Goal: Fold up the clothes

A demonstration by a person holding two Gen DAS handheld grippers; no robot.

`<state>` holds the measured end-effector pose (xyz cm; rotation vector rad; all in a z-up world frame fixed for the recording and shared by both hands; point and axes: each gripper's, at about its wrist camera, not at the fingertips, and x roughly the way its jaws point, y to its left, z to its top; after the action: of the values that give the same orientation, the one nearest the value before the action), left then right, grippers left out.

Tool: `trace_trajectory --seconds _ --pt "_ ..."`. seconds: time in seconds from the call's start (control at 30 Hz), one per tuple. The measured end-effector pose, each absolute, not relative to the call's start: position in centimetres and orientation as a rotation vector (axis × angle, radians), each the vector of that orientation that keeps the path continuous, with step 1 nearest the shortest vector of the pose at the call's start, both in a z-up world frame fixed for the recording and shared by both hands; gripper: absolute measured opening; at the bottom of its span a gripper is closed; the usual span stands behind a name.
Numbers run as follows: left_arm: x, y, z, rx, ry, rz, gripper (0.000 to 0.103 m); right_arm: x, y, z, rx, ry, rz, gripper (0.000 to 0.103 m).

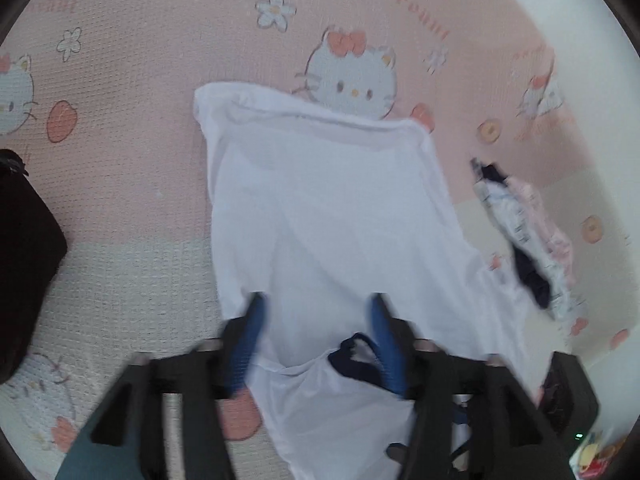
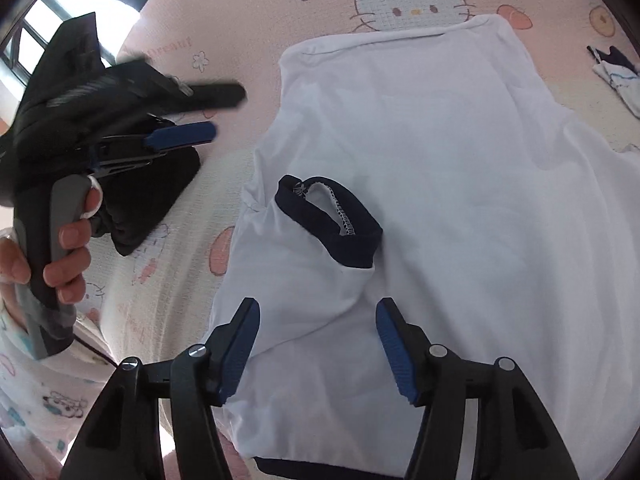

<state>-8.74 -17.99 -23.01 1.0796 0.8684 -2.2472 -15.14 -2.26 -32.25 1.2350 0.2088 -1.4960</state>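
Note:
A white shirt (image 1: 328, 208) (image 2: 440, 160) lies spread flat on the pink cat-print sheet (image 1: 140, 100) (image 2: 248, 8). One sleeve with a navy cuff (image 2: 332, 220) (image 1: 356, 356) is folded in over the body. My left gripper (image 1: 318, 314) hovers open above the shirt's near part, with nothing pinched. In the right wrist view that left gripper (image 2: 226, 114) is off the shirt's left edge, held by a hand (image 2: 60, 248). My right gripper (image 2: 316, 312) is open, its blue pads (image 2: 240, 344) standing either side of the folded sleeve without pressing it.
A black garment (image 1: 24, 248) (image 2: 160, 192) lies left of the shirt. A small heap of patterned and navy clothes (image 1: 532, 240) (image 2: 616, 76) sits to the right. A window (image 2: 48, 20) is at the far left. The sheet's edge runs along the right (image 1: 580, 184).

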Motion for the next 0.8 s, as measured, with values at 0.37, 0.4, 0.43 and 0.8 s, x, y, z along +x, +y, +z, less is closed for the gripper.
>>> trace_trajectory --seconds 0.37,0.4,0.43,0.8 --pt "-3.0 -14.9 -23.8 1.085 0.893 -2.196 0.079 -15.1 -1.3 -33.7 1.419 -0.009 -1.407 0.064" --pt "-2.6 -14.7 -24.0 1.081 0.903 -2.187 0.079 -15.2 -0.8 -33.7 1.432 -0.025 -1.408 0.064" --pt "-2.1 -14.6 -24.3 1.077 0.911 -2.181 0.079 -15.1 -0.7 -33.7 1.437 -0.034 -1.415 0.064" --pt "0.6 -10.8 -26.1 1.156 0.823 -2.132 0.079 -13.7 0.6 -34.7 1.508 -0.256 -1.424 0.074"
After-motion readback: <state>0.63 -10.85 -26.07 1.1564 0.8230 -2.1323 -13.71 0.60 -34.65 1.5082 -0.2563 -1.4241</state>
